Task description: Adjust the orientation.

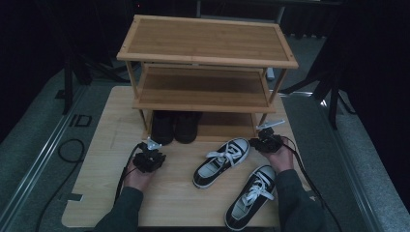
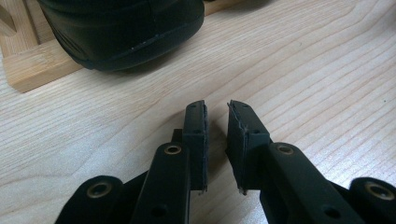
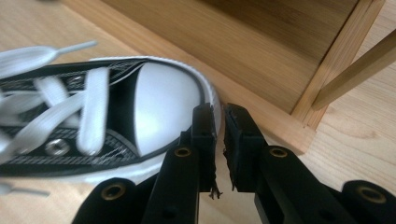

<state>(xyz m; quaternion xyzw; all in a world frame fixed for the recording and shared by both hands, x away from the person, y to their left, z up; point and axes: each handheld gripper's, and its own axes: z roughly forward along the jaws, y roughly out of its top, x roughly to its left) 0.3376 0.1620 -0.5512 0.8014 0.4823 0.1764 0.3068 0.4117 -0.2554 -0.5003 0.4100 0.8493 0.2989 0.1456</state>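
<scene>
A three-tier bamboo shoe rack [image 1: 205, 89] stands on the far half of the wooden table [image 1: 104, 145]. A pair of black shoes [image 1: 174, 126] sits on the left of its bottom shelf. Two black-and-white sneakers lie on the table: one [image 1: 222, 162] with its toe towards the rack, the other [image 1: 251, 195] nearer the front edge. My right gripper [image 1: 263, 140] is right beside the first sneaker's white toe cap [image 3: 163, 102]; its jaws [image 3: 219, 108] stand a narrow gap apart with nothing between them. My left gripper [image 1: 152, 151] hovers over bare table in front of a black shoe [image 2: 121, 32], its jaws [image 2: 217, 105] slightly apart and empty.
The rack's bottom shelf [image 3: 243, 51] is bare on its right half, and a corner post [image 3: 345, 56] rises just right of my right gripper. The two upper shelves hold nothing. Cables trail from both grippers to the floor around the table.
</scene>
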